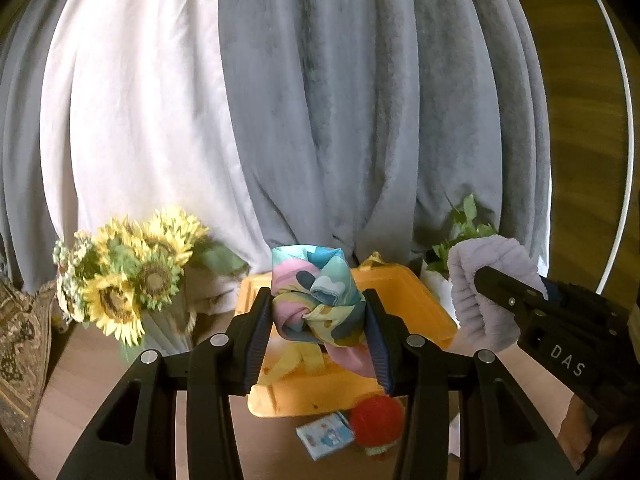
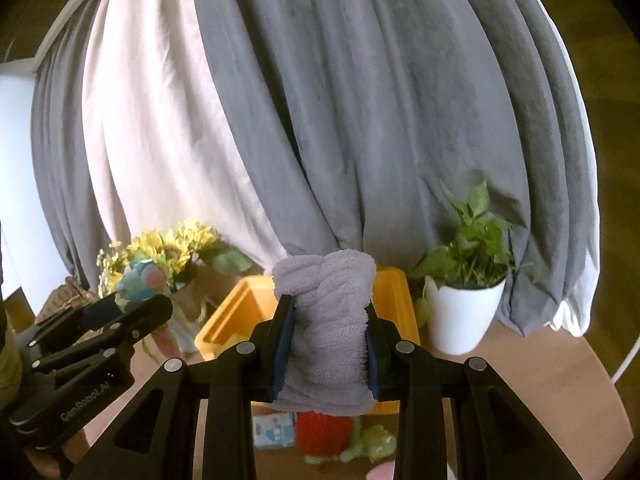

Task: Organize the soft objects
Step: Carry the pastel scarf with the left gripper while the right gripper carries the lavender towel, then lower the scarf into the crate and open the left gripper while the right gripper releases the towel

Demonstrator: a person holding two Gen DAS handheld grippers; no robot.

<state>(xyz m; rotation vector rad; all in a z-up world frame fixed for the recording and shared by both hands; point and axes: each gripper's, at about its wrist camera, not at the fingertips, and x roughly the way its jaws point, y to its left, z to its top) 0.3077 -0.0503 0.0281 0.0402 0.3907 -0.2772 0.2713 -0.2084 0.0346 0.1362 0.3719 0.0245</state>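
Sitting clamped in left hand-held gripper (image 1: 318,320): scarf (image 1: 316,300).

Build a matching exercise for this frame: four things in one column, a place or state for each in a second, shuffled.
Things:
1. multicoloured scarf
2. lilac towel
3. red ball
4. green plant

Places or states:
A. in a white pot
B. clamped in the right gripper
C. on the table in front of the yellow bin
D. clamped in the left gripper

Pairs: 1-D, 2-B, 3-C, 4-A
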